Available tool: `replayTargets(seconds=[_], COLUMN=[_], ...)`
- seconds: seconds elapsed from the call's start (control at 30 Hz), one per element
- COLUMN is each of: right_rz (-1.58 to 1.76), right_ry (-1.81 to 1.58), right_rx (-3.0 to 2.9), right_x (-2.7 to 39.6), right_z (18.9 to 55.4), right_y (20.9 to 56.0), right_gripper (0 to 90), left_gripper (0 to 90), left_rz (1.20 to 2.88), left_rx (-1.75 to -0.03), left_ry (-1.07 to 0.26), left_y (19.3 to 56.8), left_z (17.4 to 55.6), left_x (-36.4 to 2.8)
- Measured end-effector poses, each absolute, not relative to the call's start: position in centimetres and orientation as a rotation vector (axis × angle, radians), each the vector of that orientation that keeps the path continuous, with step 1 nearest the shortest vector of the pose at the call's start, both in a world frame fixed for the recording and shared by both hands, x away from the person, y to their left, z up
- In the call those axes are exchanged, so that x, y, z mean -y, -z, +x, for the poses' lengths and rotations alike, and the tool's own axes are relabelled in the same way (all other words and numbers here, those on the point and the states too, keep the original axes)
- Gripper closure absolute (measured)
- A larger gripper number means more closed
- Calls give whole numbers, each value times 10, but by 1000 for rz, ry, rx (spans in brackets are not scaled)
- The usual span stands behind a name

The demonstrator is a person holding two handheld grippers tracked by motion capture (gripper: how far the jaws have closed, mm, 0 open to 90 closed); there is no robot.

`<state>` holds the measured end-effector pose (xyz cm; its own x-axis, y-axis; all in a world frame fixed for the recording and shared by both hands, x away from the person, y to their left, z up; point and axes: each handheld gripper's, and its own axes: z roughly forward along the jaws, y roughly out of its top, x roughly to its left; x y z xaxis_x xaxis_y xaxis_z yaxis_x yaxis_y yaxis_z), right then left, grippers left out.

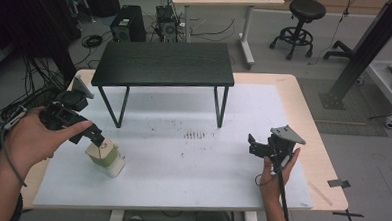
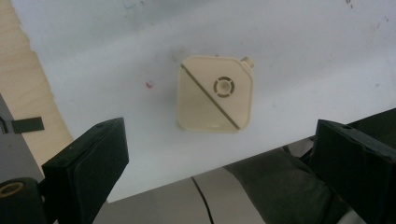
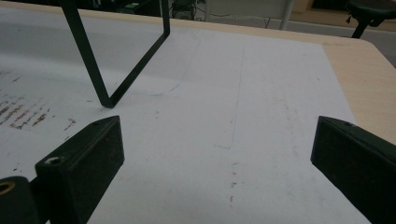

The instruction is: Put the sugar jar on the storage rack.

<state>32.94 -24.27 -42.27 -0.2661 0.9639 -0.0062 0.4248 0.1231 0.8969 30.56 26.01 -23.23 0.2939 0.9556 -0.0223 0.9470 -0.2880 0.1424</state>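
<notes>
The cream box sits on the white sheet near the table's front left edge. The left gripper hangs just above it, jaws spread wide, holding nothing. The right gripper is far off, also spread, over bare sheet. A small black bench stands behind them.

Counter: light wood top, covered over most of its area by a white sheet with dark smudges near its centre. On the sheet: a small black bench on thin metal legs at the far side, and a cream box-shaped container upright near the front left corner.
</notes>
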Motion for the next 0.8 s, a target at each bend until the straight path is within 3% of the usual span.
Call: replayTargets(seconds=[0.8], right_rz=[1346], right_ry=[-1090], right_rx=[-1790], right_x=[242], right_z=[331], right_y=[423], right_gripper=[30], left_gripper=[48], left_rz=[2422], left_rx=[-1791], left_ry=[-95], left_y=[235], left_z=[313], left_x=[-257])
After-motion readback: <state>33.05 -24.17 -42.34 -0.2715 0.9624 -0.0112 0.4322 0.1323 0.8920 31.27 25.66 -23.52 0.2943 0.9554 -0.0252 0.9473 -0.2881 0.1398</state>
